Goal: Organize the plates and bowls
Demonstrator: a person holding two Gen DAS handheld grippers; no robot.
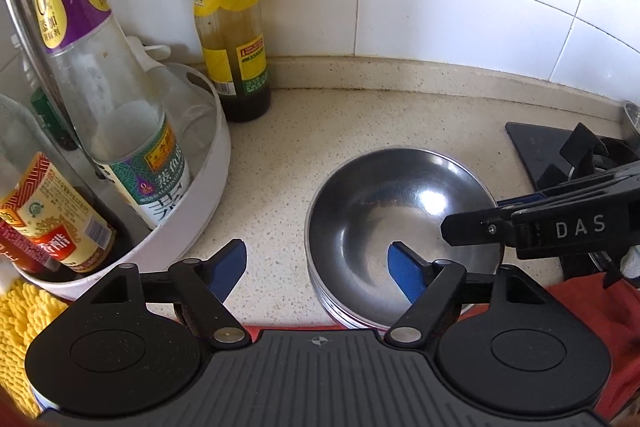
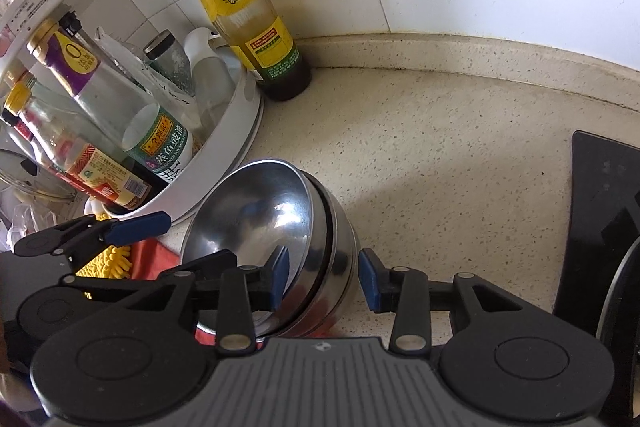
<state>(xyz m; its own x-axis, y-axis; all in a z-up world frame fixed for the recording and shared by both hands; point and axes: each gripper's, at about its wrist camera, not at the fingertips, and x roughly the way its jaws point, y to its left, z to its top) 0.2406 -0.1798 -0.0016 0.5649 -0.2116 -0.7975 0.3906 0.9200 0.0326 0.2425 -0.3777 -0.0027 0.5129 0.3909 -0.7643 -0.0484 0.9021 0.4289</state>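
A stack of nested steel bowls [image 1: 400, 203] stands on the speckled counter [image 1: 280, 163]. My left gripper [image 1: 318, 267] is open and straddles the stack's left rim: one blue pad is inside the top bowl, the other over the counter. In the right wrist view my right gripper [image 2: 324, 279] straddles the right wall of the bowls [image 2: 260, 211], one pad inside and one just outside with a thin gap, so it is open. The right gripper [image 1: 480, 223] also reaches in from the right in the left wrist view.
A white round rack [image 1: 208, 187] full of sauce bottles stands left of the bowls. A green-and-yellow bottle [image 1: 232, 39] stands by the tiled wall. A black stove [image 2: 600, 211] lies to the right. A yellow cloth [image 1: 20, 331] and a red cloth [image 1: 580, 311] lie at the front.
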